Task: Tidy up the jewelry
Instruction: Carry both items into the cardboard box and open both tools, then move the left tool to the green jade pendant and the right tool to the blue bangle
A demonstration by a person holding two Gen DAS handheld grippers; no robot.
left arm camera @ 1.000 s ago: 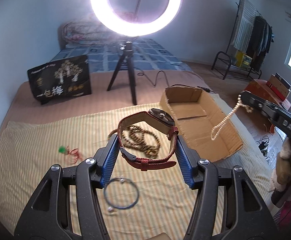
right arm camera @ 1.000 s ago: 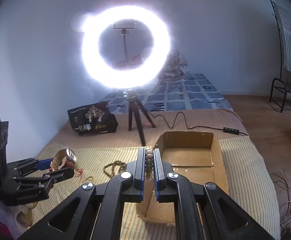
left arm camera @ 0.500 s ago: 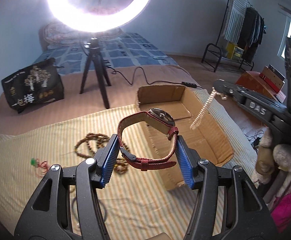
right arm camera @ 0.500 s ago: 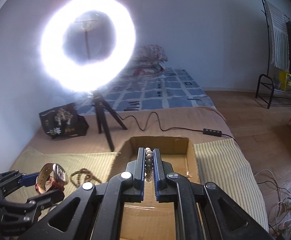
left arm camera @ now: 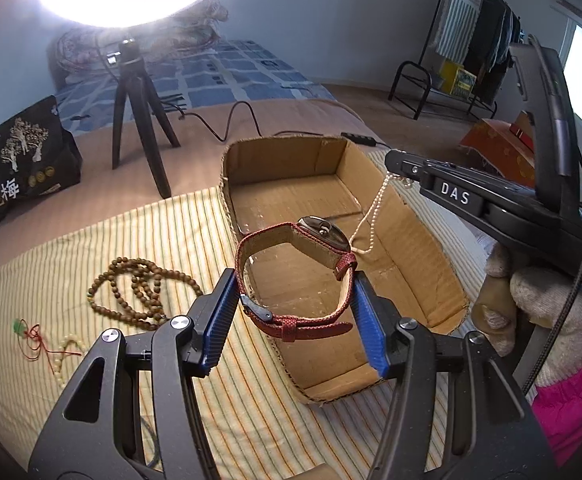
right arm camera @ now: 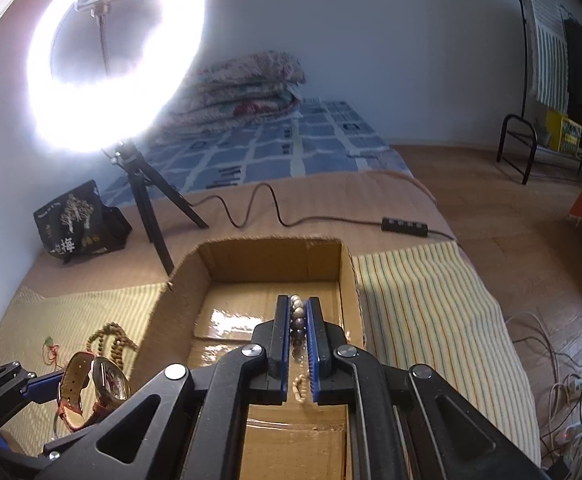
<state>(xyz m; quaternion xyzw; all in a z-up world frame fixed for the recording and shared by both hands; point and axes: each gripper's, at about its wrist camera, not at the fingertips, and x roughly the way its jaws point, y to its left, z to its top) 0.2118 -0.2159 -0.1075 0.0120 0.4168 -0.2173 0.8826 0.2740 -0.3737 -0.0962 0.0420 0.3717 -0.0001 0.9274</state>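
Left gripper (left arm camera: 295, 312) clamps a red-strap watch (left arm camera: 299, 276) by its band, held over the near-left rim of the open cardboard box (left arm camera: 423, 256). Right gripper (right arm camera: 300, 332), jaws pinched tight on a pearl bead strand (left arm camera: 373, 220), comes in from 3 o'clock, the strand dangling into the box. At 9 o'clock, brown bead necklace (left arm camera: 139, 292) and red-cord charm (left arm camera: 31, 332) lie on striped cloth (left arm camera: 195, 240). At 11 o'clock, ring light tripod (left arm camera: 139, 108) and black printed bag (left arm camera: 19, 160); its cable (right arm camera: 275, 208) runs behind the box. Folded quilt (right arm camera: 247, 84) at 12, clothes rack (left arm camera: 475, 40) at 2. Wood floor beyond.
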